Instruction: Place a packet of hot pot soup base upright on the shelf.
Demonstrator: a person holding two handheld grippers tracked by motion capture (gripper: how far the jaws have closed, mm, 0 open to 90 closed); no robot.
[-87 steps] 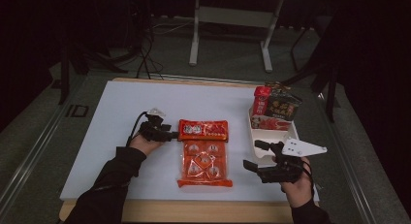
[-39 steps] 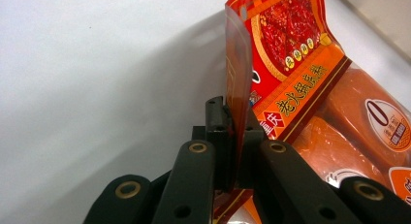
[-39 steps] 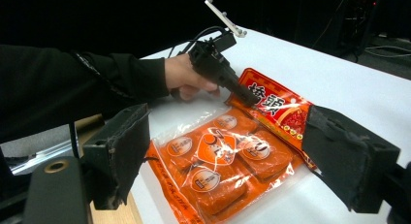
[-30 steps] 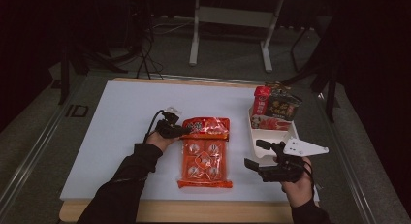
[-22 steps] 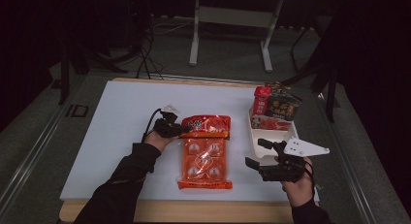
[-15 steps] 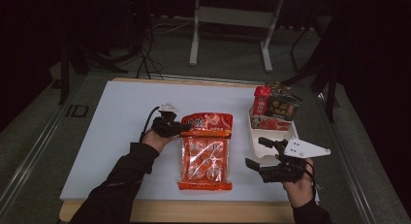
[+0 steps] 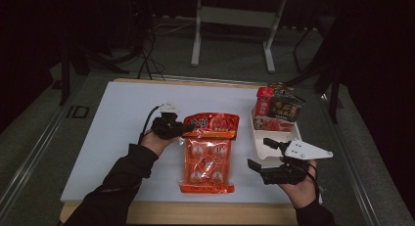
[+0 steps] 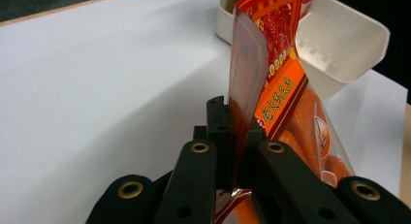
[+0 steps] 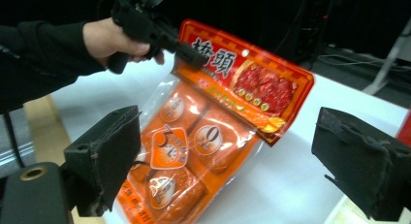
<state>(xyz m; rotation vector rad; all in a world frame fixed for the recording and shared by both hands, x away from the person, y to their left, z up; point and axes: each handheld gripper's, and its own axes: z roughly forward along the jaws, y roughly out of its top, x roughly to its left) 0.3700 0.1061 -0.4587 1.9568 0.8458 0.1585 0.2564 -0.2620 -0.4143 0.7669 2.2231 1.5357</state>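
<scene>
Sausage pack (image 7: 207, 155): lies mid-bench, its red header edge lifted.
Handling: soft, glossy film, probably slippery; the contents look heavy enough to make it sag. The flat header is the firmest hold.
Left claw (image 8: 236, 136): clenched on the header's corner.
Right claw (image 7: 268, 160): released, jaws apart, beside the white tray (image 7: 258, 138).
Bench (image 7: 112, 123): white top.

- The orange sausage packet (image 9: 213, 132) is showing "橋頭" in white on its red header.
- The floor marking (image 7: 77, 111) beside the table is reading "ID".
</scene>
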